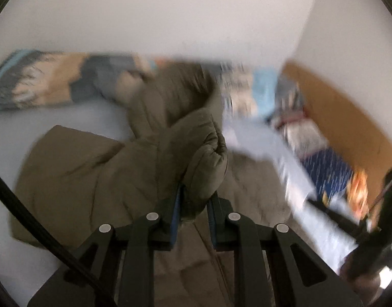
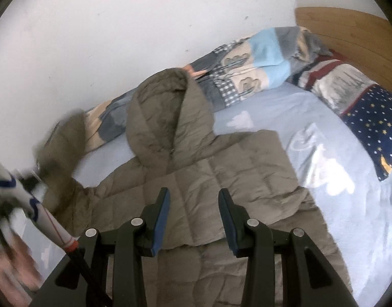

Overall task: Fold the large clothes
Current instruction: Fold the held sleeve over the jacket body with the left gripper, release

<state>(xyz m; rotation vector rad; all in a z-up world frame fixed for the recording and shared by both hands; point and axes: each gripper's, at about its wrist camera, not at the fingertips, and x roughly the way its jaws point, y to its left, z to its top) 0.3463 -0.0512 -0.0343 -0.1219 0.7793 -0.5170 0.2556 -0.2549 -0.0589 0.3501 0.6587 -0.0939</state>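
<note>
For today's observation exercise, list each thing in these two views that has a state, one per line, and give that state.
Left gripper: shut on the jacket sleeve.
Jacket sleeve: lifted, bunched between the pads.
Right gripper: open, empty, above the jacket.
Jacket: body spread flat on the bed, hood up.
Blanket: crumpled against the wall.

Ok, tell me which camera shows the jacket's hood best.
The right wrist view. There the hood lies sharp and whole on the bed, above the body of the jacket. The left wrist view is blurred by motion; its hood is only a smeared lump behind the sleeve gripped in the left fingers.
</note>
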